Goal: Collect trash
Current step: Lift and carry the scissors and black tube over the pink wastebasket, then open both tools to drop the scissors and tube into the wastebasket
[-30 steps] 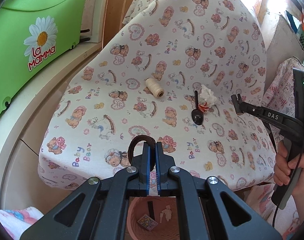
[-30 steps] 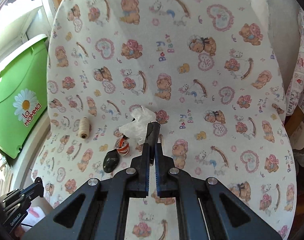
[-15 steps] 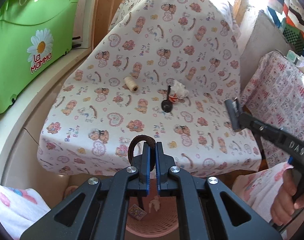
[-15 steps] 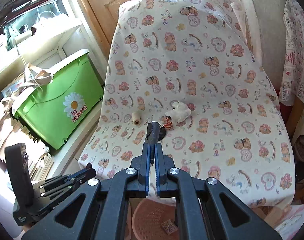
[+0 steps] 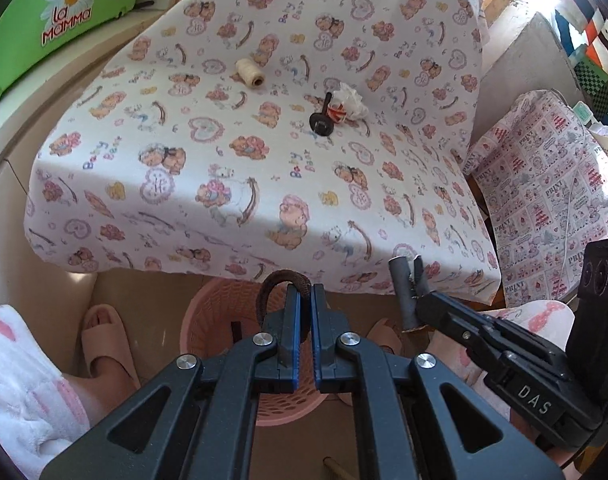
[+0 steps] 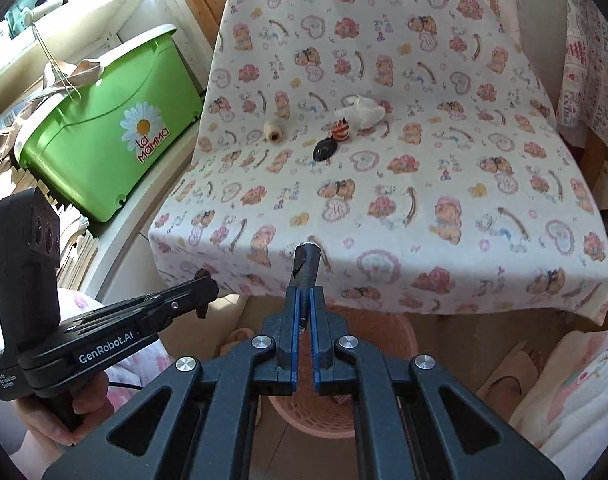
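My left gripper [image 5: 306,292] is shut on a brown elastic loop [image 5: 281,280], held over the pink mesh basket [image 5: 219,312] on the floor before the chair. My right gripper [image 6: 306,294] is shut on a dark grey tube [image 6: 306,266] that sticks out past its fingertips, above the same basket [image 6: 384,332]. In the left wrist view the right gripper [image 5: 418,280] with the tube [image 5: 402,292] sits just to the right. On the teddy-print seat lie a cream thread spool [image 6: 272,131], a black spoon [image 6: 324,150], a crumpled white wrapper [image 6: 362,114] and a small red-orange scrap [image 6: 341,131].
A green bin [image 6: 103,128] with a daisy logo stands on a ledge left of the chair. A person's feet in pink slippers [image 5: 103,336] flank the basket. A printed cloth [image 5: 544,200] covers furniture to the right of the seat.
Both grippers have drawn back from the seat toward its front edge and tilted down. The pink basket now shows under both, and the right gripper has come close beside the left.
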The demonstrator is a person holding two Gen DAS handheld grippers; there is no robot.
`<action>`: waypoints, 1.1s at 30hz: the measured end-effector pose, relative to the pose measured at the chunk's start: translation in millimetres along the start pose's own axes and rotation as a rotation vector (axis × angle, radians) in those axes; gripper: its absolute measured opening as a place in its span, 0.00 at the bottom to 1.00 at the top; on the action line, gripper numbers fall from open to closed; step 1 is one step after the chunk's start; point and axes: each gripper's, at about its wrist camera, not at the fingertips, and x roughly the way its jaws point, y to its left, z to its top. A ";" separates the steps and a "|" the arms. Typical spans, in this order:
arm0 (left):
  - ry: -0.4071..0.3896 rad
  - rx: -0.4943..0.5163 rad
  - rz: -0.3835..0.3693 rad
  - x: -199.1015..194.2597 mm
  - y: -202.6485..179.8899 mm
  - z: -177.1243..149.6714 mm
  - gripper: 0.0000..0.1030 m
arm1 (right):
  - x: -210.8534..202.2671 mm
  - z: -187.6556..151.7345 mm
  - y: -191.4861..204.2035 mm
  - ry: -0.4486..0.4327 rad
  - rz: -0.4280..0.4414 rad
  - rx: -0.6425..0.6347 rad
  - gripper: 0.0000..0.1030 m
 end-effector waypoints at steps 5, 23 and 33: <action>0.126 -0.085 -0.010 29.3 18.3 -7.9 0.04 | 36.1 -14.5 1.8 0.122 -0.076 -0.005 0.05; 0.308 -0.070 0.165 126.6 41.5 -32.0 0.04 | 156.4 -71.6 -77.9 0.443 -0.105 0.314 0.05; 0.379 -0.092 0.192 168.3 63.8 -59.1 0.07 | 197.9 -97.4 -110.6 0.487 -0.107 0.448 0.05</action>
